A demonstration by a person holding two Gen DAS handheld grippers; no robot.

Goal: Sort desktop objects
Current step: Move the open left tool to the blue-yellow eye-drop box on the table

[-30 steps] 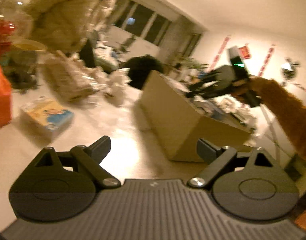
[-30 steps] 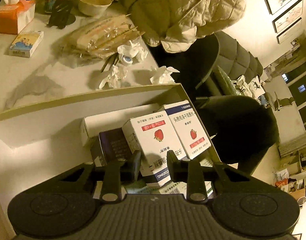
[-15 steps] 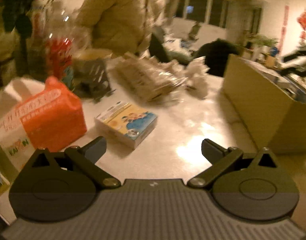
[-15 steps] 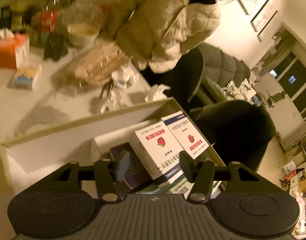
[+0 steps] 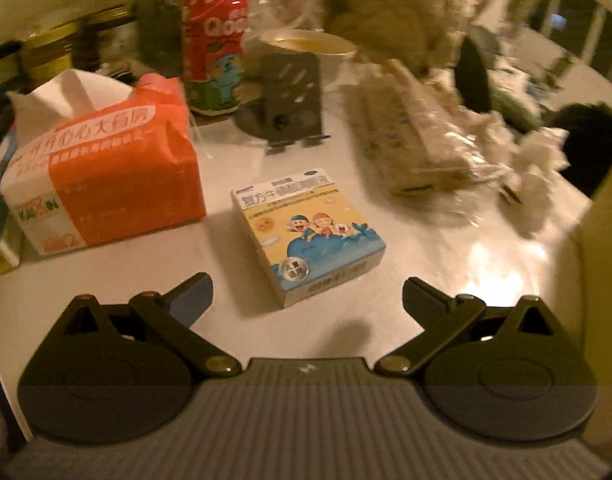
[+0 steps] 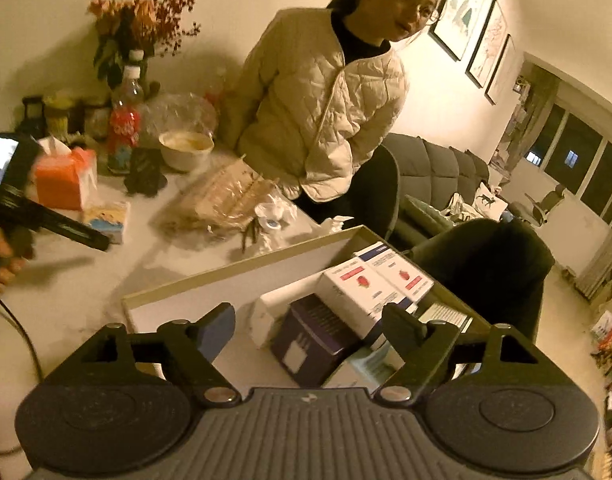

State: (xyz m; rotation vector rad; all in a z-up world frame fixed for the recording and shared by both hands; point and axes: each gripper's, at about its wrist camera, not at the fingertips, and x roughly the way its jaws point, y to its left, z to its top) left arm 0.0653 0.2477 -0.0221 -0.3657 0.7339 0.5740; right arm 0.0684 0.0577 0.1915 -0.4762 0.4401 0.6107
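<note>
A small cartoon-printed box [image 5: 306,236] lies flat on the white table, just ahead of my left gripper [image 5: 307,296], which is wide open and empty. In the right wrist view that same box [image 6: 108,220] sits past the left gripper's fingers [image 6: 78,236]. My right gripper [image 6: 309,328] hovers over the cardboard box [image 6: 226,272], its jaws opening with nothing between them. Inside the cardboard box stand two white strawberry cartons [image 6: 369,292] and a dark purple box [image 6: 317,328].
An orange tissue pack [image 5: 106,176] stands left of the small box, with a red drink bottle [image 5: 214,48], a black stand [image 5: 292,100] and a bowl [image 5: 306,44] behind. A plastic-wrapped bundle [image 5: 417,132] and crumpled tissues [image 5: 537,160] lie right. A person in a quilted jacket [image 6: 317,112] stands at the table's far side.
My left gripper swung left and tilted down from the cardboard box to the cartoon box. My right gripper opened, let go of the strawberry carton and drew back and up.
</note>
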